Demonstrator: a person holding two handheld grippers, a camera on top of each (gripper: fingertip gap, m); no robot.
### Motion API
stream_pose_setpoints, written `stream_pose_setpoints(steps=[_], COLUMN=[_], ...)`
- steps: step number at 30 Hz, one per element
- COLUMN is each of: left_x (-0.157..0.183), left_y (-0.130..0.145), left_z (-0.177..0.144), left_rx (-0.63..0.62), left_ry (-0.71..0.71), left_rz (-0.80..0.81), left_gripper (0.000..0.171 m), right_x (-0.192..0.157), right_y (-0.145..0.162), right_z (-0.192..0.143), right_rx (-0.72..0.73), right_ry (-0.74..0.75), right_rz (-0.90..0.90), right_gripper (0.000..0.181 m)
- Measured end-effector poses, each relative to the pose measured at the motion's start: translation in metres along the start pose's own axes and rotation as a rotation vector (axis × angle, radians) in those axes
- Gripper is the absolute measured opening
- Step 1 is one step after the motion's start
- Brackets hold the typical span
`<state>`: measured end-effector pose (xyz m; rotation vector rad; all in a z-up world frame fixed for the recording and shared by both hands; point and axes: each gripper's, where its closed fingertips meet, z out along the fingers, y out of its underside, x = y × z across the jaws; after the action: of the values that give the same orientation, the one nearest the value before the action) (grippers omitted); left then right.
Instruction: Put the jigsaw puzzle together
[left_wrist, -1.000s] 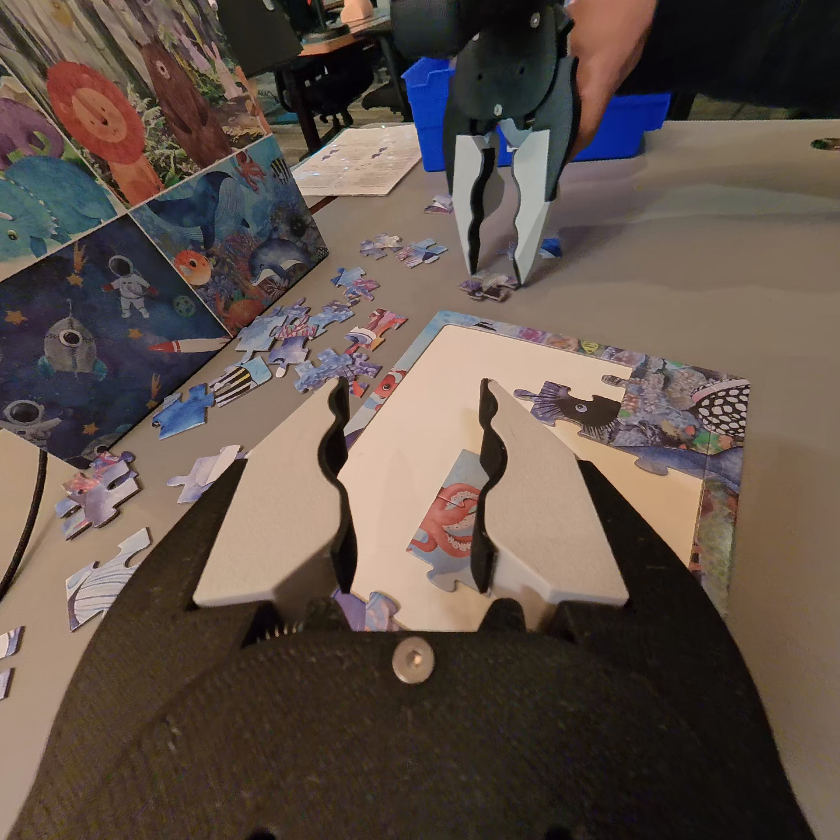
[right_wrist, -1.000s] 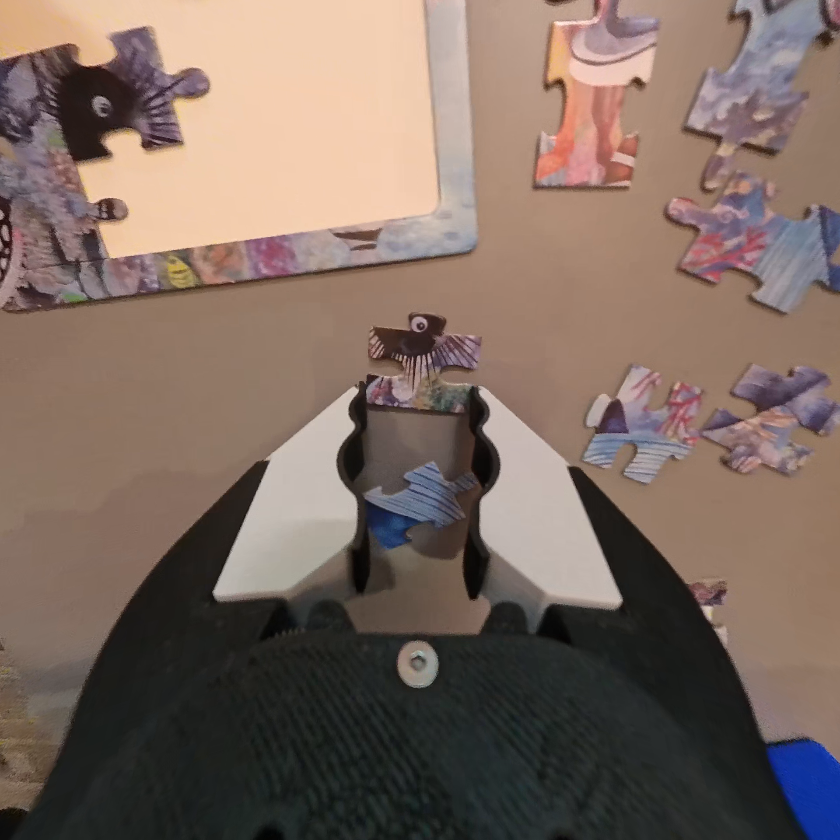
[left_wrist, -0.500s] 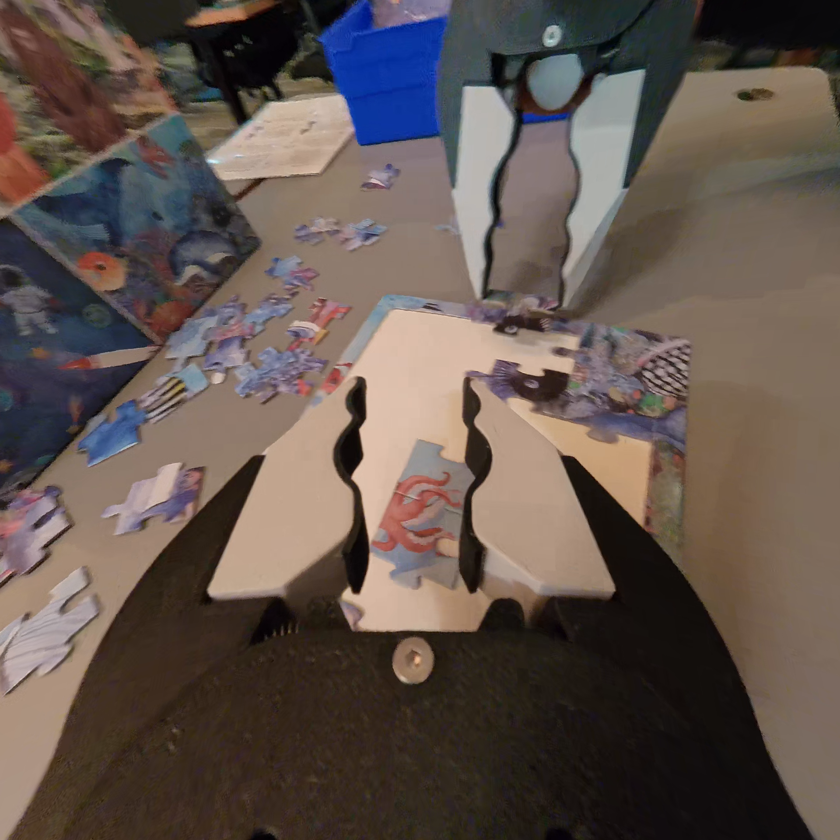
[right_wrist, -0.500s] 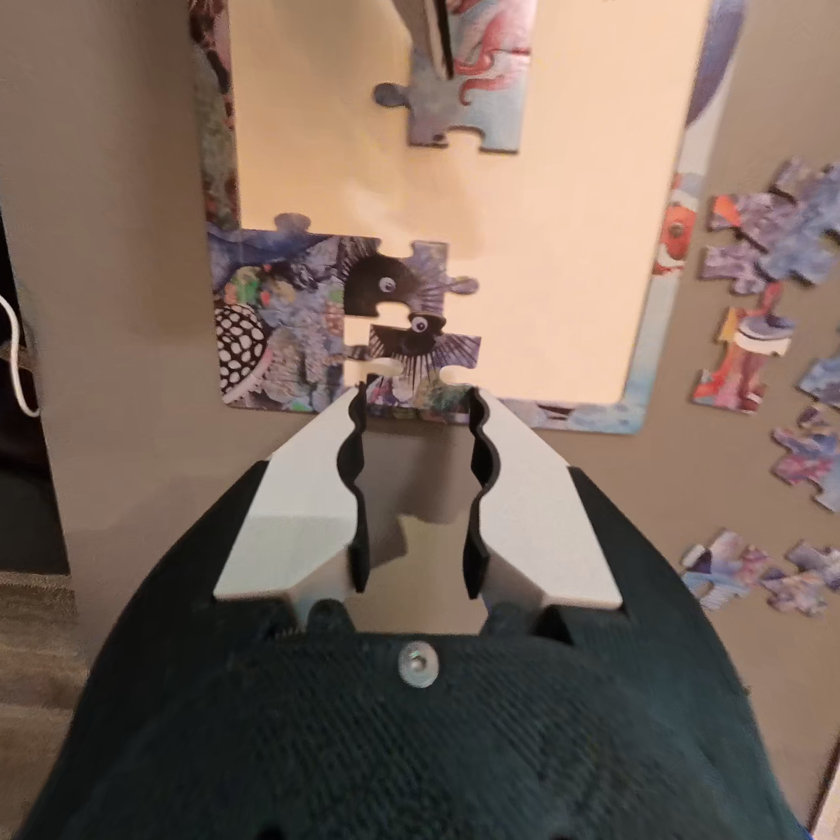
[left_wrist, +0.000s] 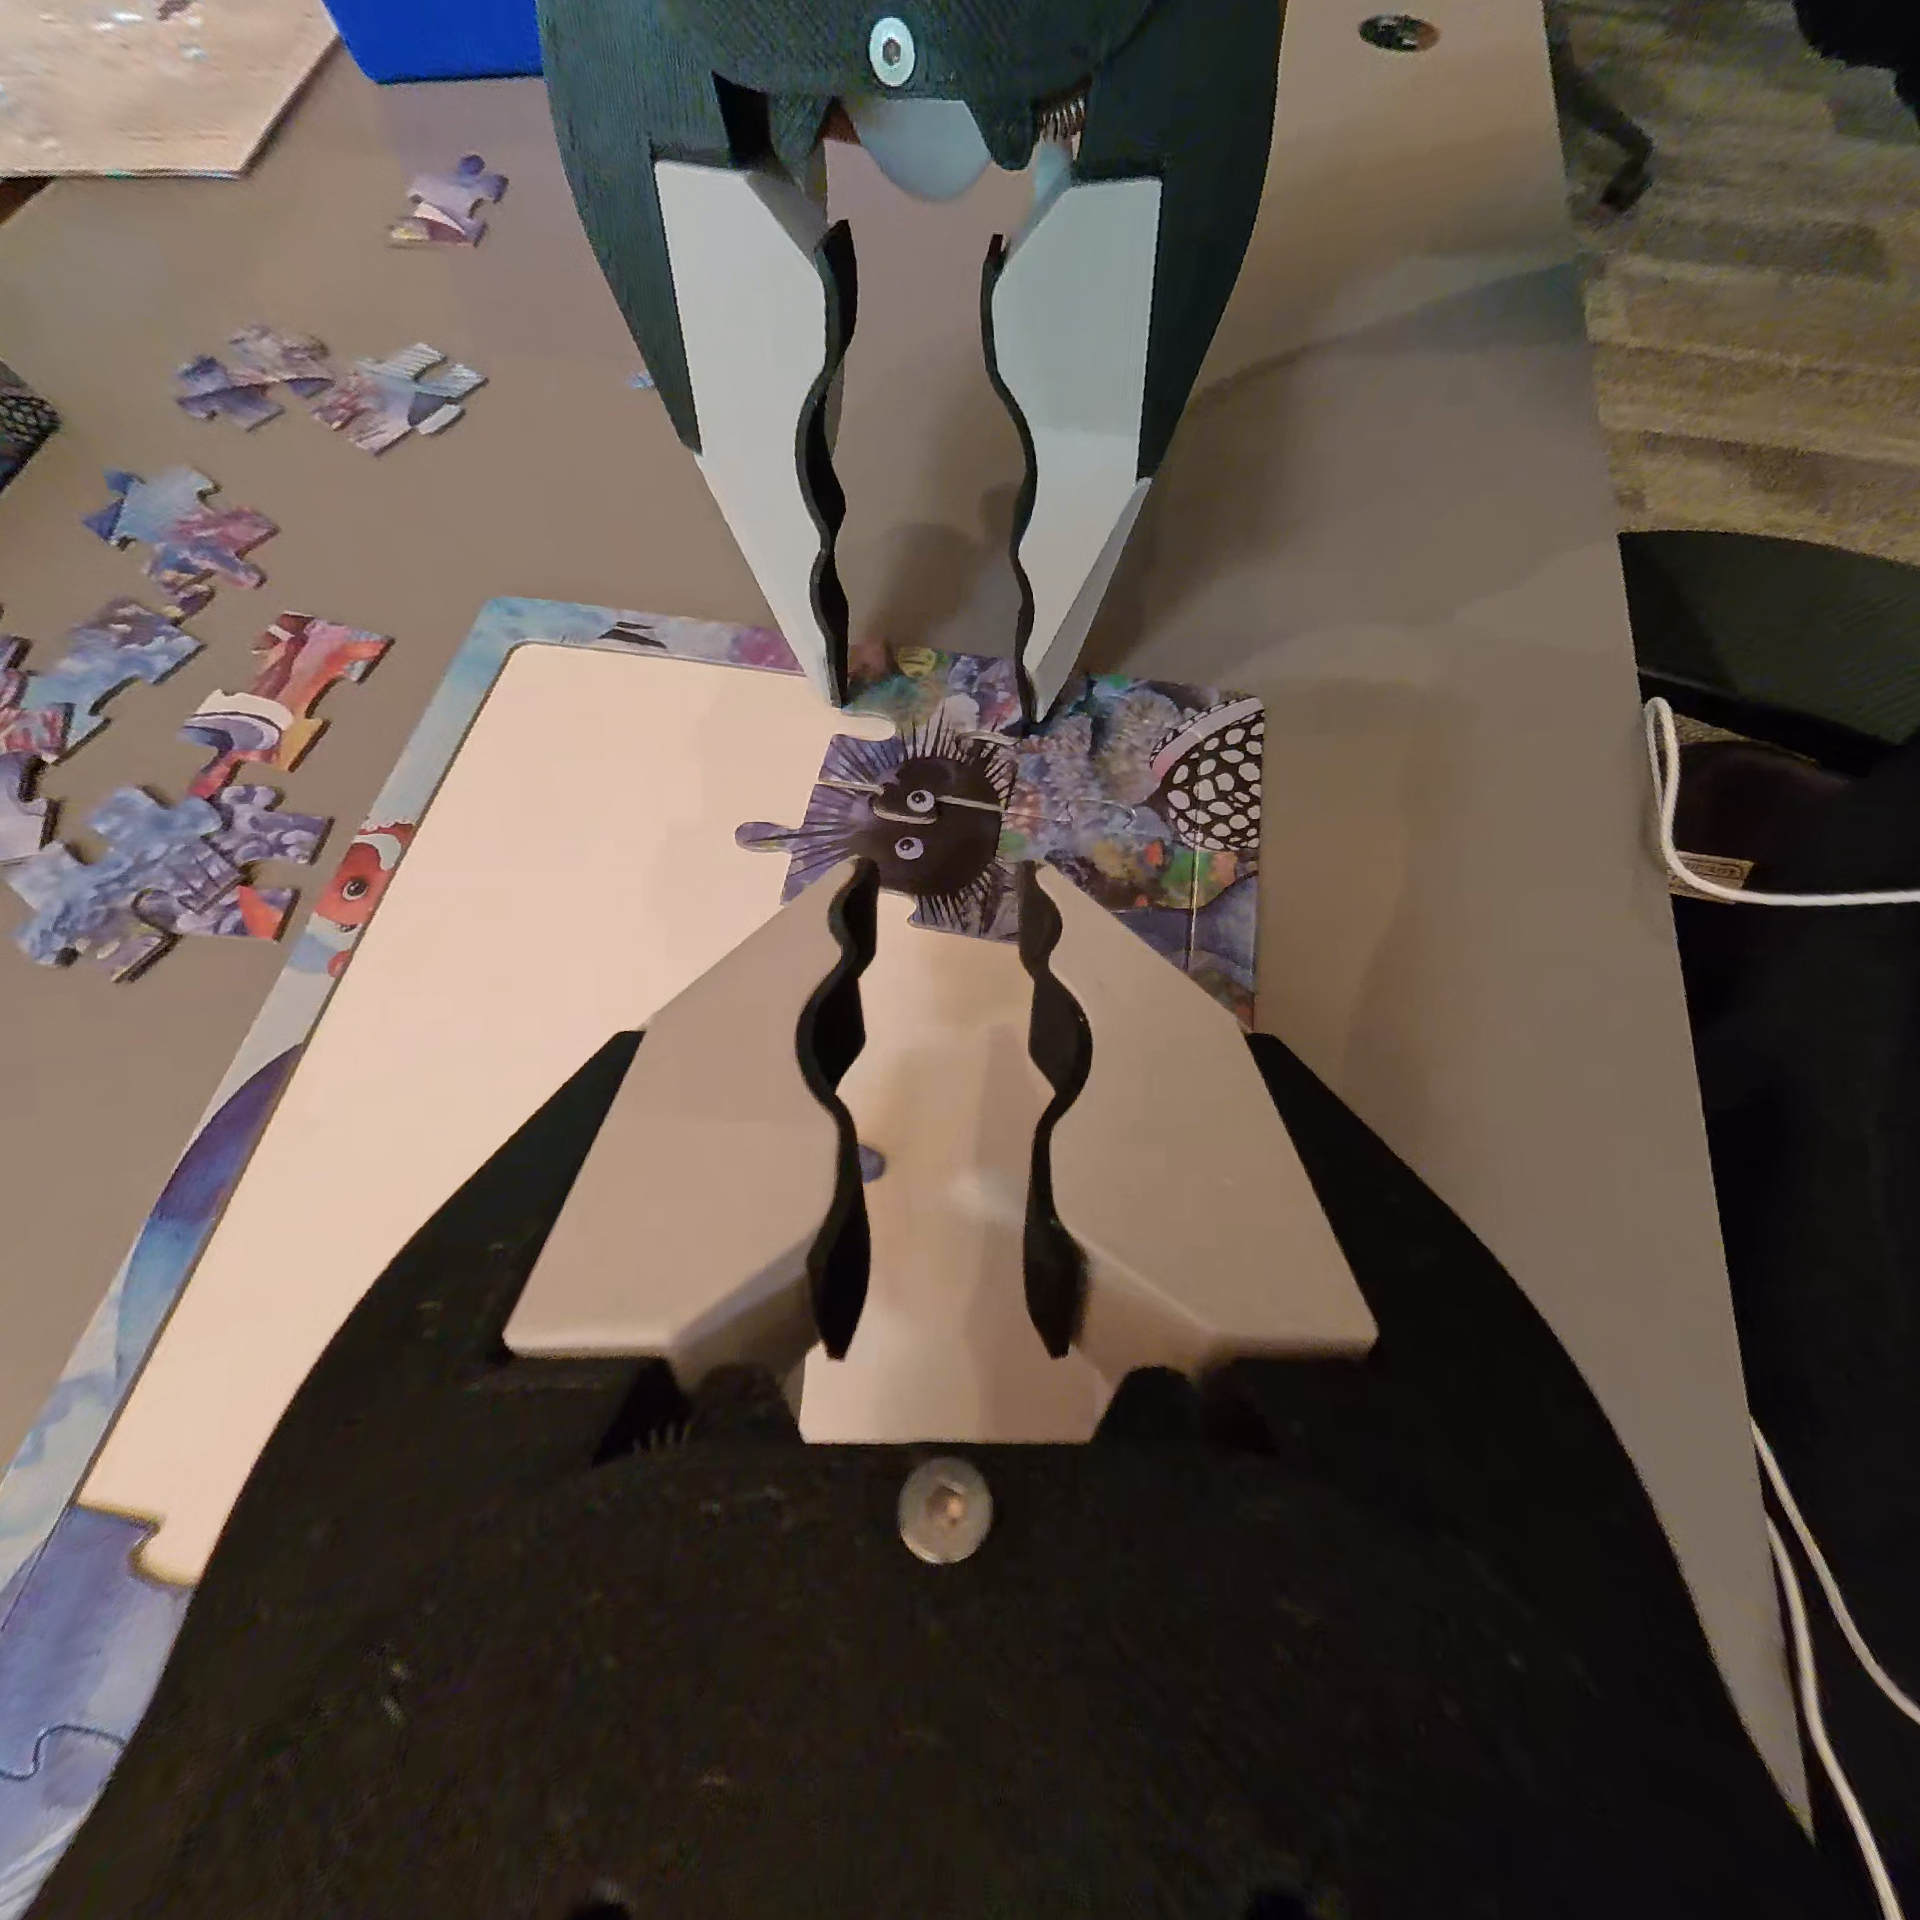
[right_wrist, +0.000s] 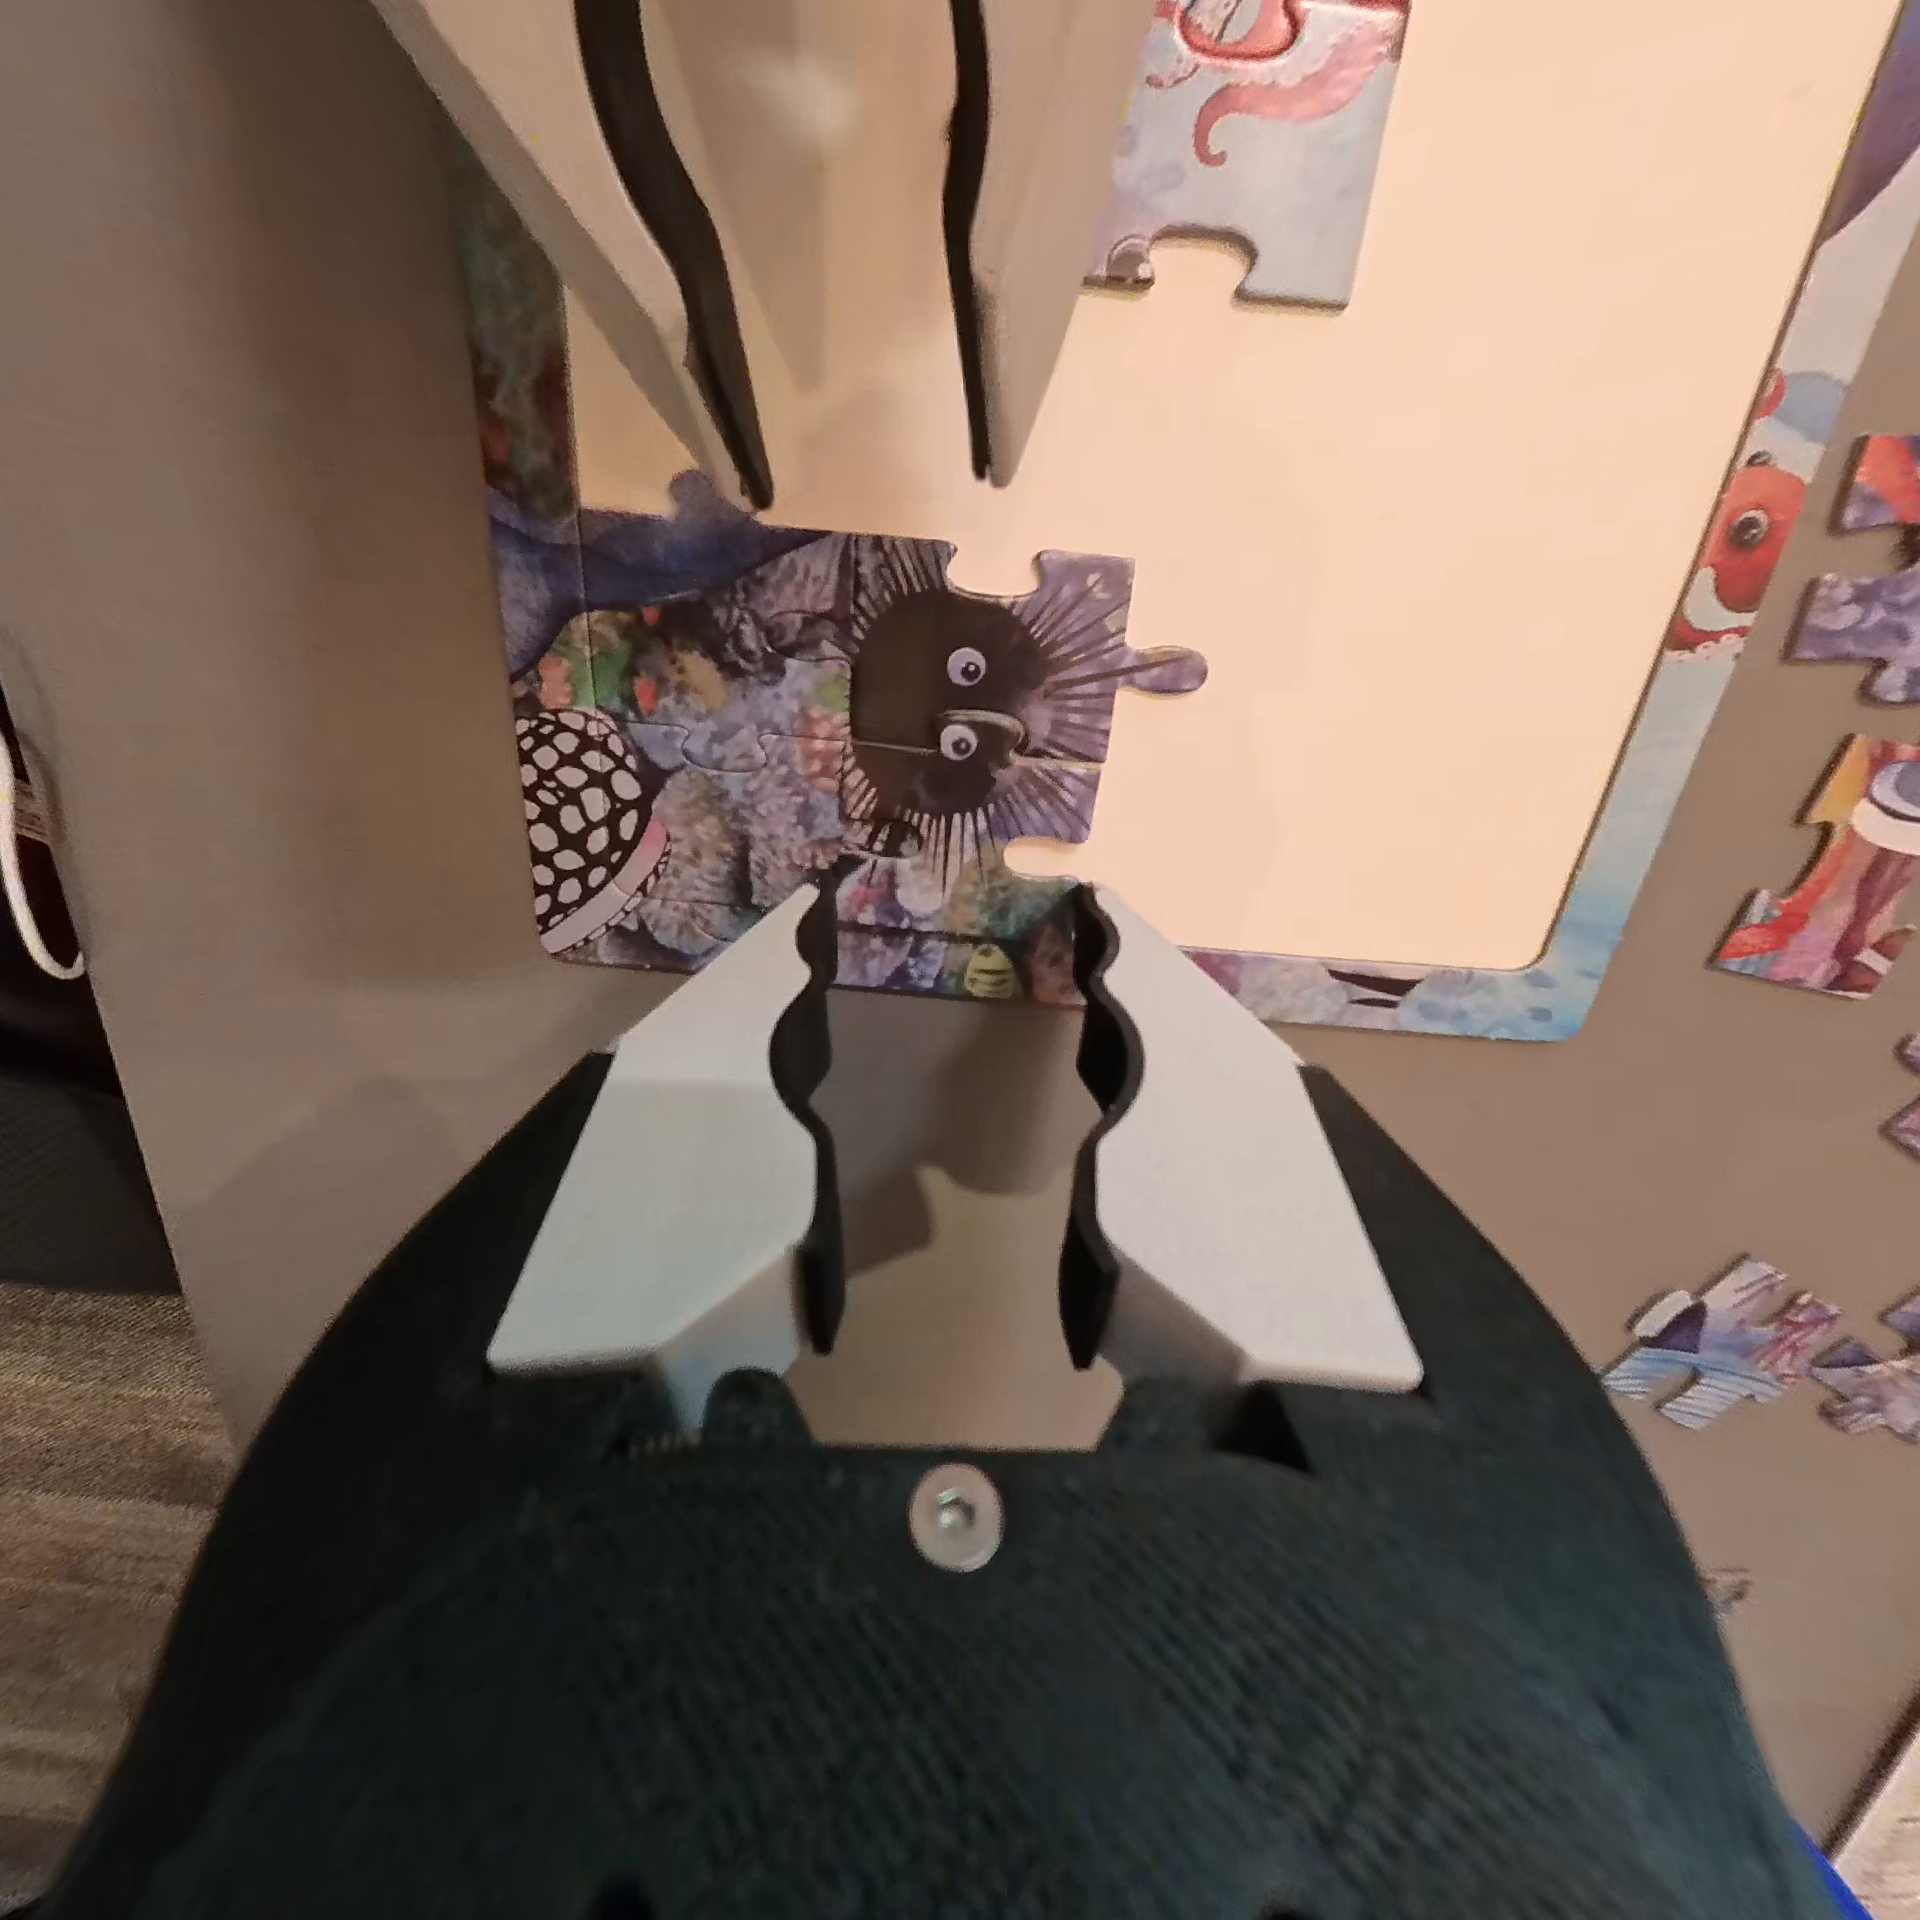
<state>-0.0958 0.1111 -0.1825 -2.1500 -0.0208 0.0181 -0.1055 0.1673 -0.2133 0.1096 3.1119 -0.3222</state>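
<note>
The puzzle tray (left_wrist: 582, 634) with its cream base lies on the grey table; it also shows in the right wrist view (right_wrist: 1455, 997). A black spiky fish piece (right_wrist: 966, 790) now lies flat in the tray corner, joined to the matching fish piece (left_wrist: 925, 862) and the coral pieces. My right gripper (right_wrist: 951, 899) still flanks this piece's outer edge at gripping width; it shows from the far side in the left wrist view (left_wrist: 940, 701). My left gripper (left_wrist: 945, 894) is open and empty, its tips just above the joined fish; it shows in the right wrist view (right_wrist: 873, 483). An octopus piece (right_wrist: 1247, 156) lies loose in the tray.
Several loose pieces (left_wrist: 208, 862) lie on the table left of the tray, seen also in the right wrist view (right_wrist: 1860, 862). A blue bin (left_wrist: 457, 42) stands at the back. The table edge, a white cord (left_wrist: 1714, 883) and a dark chair are to the right. One gripper's finger ends stand about 7 centimeters off the other's.
My right gripper carried the fish piece from the bare table over the tray and set it down against the other fish piece. My left gripper moved forward past the octopus piece toward that corner.
</note>
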Motion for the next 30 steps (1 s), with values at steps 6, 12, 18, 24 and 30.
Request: stream_pose_setpoints(steps=[6, 12, 18, 24, 30], left_x=[-0.0005, -0.0015, -0.0017, -0.0020, -0.0021], left_y=[0.0010, 0.0009, 0.0019, 0.0028, 0.0037], left_z=[0.0012, 0.0006, 0.0013, 0.0019, 0.0024], left_rx=[-0.003, 0.001, -0.005, -0.011, -0.017], left_ry=[-0.006, -0.007, -0.007, -0.010, -0.007], left_rz=[0.004, -0.001, -0.004, -0.005, -0.010], left_gripper=[0.027, 0.028, 0.029, 0.030, 0.031], right_x=[0.0004, 0.0010, 0.0011, 0.0024, 0.0007], right_y=[-0.0009, -0.0011, -0.0022, -0.0011, -0.0029], right_z=[0.0011, -0.0004, -0.0031, -0.0042, -0.0044], right_rx=[-0.006, -0.009, 0.004, 0.007, 0.024], right_ry=[0.009, 0.018, 0.025, 0.037, 0.027], right_rz=[-0.016, -0.024, -0.030, -0.028, -0.033], right_gripper=[0.045, 0.045, 0.045, 0.045, 0.045])
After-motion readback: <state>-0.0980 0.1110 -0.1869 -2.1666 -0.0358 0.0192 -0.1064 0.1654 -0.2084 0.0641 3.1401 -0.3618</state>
